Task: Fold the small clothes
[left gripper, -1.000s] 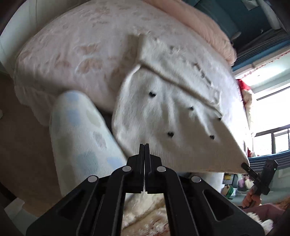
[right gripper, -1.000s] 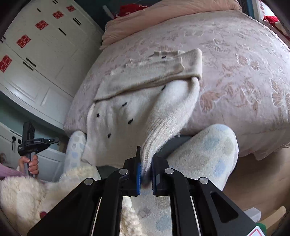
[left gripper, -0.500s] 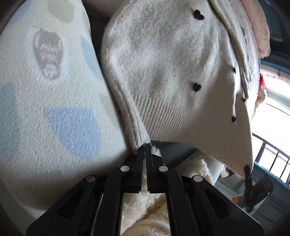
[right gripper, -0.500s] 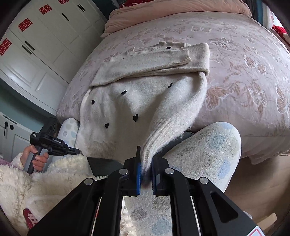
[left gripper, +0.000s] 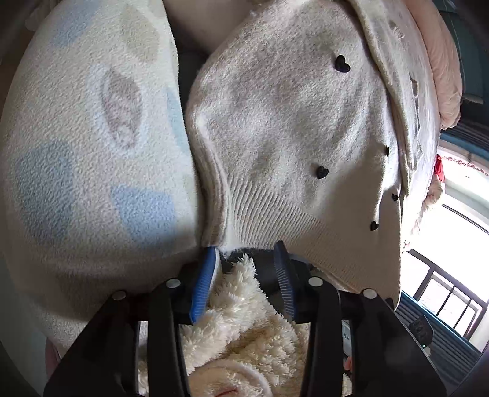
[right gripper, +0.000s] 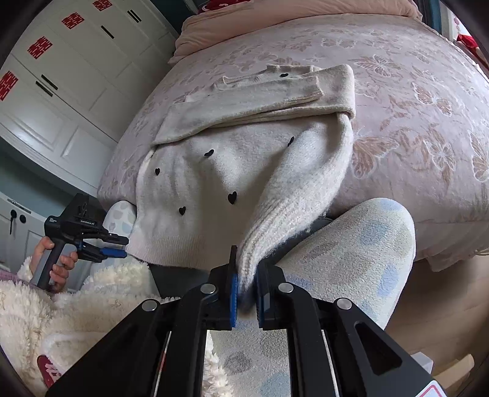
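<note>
A bed (right gripper: 412, 100) with a pink cover printed in pale butterflies filled the upper right of the right wrist view. A cream sweater (right gripper: 232, 146) dotted with small black hearts lay flat on it near the centre of the frame, its sleeves folded across the chest, its lower hem hanging over the bed's near edge. A peach duvet (right gripper: 275, 15) was bunched along the far side, at the top of the frame.

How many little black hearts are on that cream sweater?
7 in the right wrist view: one at the collar, six on the sweater front. Folds may hide more.
</note>
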Demonstrator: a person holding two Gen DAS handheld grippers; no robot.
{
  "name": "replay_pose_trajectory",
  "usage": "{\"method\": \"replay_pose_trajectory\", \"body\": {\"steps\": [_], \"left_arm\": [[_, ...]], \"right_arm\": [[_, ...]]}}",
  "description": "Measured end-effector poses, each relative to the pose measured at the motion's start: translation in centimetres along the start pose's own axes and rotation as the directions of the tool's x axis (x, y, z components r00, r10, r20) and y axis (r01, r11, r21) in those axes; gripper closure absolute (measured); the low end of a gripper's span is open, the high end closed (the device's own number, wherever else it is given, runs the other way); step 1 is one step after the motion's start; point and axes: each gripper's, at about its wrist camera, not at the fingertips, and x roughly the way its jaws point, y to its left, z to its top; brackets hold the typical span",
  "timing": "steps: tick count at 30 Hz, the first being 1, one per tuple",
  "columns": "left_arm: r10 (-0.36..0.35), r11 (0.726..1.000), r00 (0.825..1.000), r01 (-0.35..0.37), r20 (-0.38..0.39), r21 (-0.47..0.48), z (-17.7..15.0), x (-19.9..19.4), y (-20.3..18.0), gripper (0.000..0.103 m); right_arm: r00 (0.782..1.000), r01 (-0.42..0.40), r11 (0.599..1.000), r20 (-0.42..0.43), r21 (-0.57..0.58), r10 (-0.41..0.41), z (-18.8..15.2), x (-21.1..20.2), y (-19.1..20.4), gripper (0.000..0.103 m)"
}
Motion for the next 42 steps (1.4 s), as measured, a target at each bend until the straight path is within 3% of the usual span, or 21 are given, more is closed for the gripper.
{"method": "replay_pose_trajectory", "body": {"steps": [2, 4, 9, 13, 16, 17, 18, 23, 26, 28, 30, 34, 36, 42], "left_arm": [[0.038, 0.999, 0.999, -0.037, 0.018, -0.028, -0.2, -1.0, 0.4, 0.064], [0.058, 0.998, 0.998, -0.057, 0.030, -0.034, -0.3, -1.9, 0.4, 0.056], [0.023, 0.998, 1.000, -0.023, -0.003, -0.065, 1.6, -0.8, 0.9, 0.037], [0.026, 0.999, 1.000, -0.027, -0.010, -0.035, 3.3, 1.4, -0.8, 0.039], [-0.034, 0.999, 0.999, 0.033, -0.043, -0.005, 3.8, 2.4, -1.1, 0.074], [-0.070, 0.997, 0.995, 0.069, -0.077, -0.016, 3.8, 2.7, -0.7, 0.097], [-0.086, 0.996, 0.992, 0.084, -0.088, -0.028, 3.6, 2.6, -0.3, 0.103], [-0.133, 0.991, 0.990, 0.131, 0.051, 0.036, 1.4, -1.7, 0.6, 0.103], [-0.099, 0.994, 0.993, 0.096, 0.059, 0.042, 1.2, -2.9, 0.8, 0.103], [-0.024, 0.999, 1.000, 0.024, -0.007, 0.043, 1.4, -1.9, 0.6, 0.099], [0.049, 0.998, 0.996, -0.047, -0.073, 0.031, 1.8, -0.3, 0.3, 0.069], [0.105, 0.994, 0.986, -0.101, -0.127, 0.034, 2.5, 1.2, -0.9, 0.064], [0.106, 0.994, 0.984, -0.106, -0.144, 0.005, 3.0, 1.8, -1.5, 0.053], [0.159, 0.987, 0.972, -0.163, -0.173, -0.012, 4.7, 4.5, -2.8, 0.053]], "right_arm": [[1.000, 0.006, 1.000, 0.000, -0.002, -0.006, 0.0, -0.1, 0.0, 0.094], [1.000, 0.005, 1.000, 0.008, 0.003, -0.005, 0.0, -0.4, -0.2, 0.094], [1.000, -0.007, 1.000, 0.014, 0.017, 0.007, 0.3, 0.0, -0.6, 0.094], [1.000, -0.003, 1.000, 0.012, 0.005, 0.003, 0.2, 0.1, -0.3, 0.094], [1.000, 0.001, 1.000, 0.018, 0.012, -0.001, 0.2, 0.0, -0.6, 0.094], [1.000, 0.003, 1.000, 0.022, 0.014, -0.003, 0.2, 0.0, -0.7, 0.094], [0.999, 0.006, 1.000, 0.032, 0.016, -0.006, 0.2, -0.2, -0.7, 0.094], [0.998, -0.001, 0.999, 0.070, 0.036, -0.001, 0.4, -1.3, -1.1, 0.094], [0.999, 0.003, 0.999, 0.050, 0.037, -0.005, 0.3, -0.9, -1.3, 0.094], [0.999, -0.002, 0.999, 0.037, 0.041, 0.000, 0.1, -0.3, -1.3, 0.094], [1.000, -0.002, 0.999, 0.031, 0.037, 0.001, -0.1, 0.0, -1.1, 0.094], [1.000, 0.000, 1.000, 0.030, 0.016, -0.001, 0.0, 0.0, -0.6, 0.094], [0.999, -0.002, 1.000, 0.036, 0.016, 0.001, 0.1, 0.0, -0.6, 0.094], [0.999, -0.012, 1.000, 0.036, 0.021, 0.012, 0.2, 0.2, -0.7, 0.094]]}}
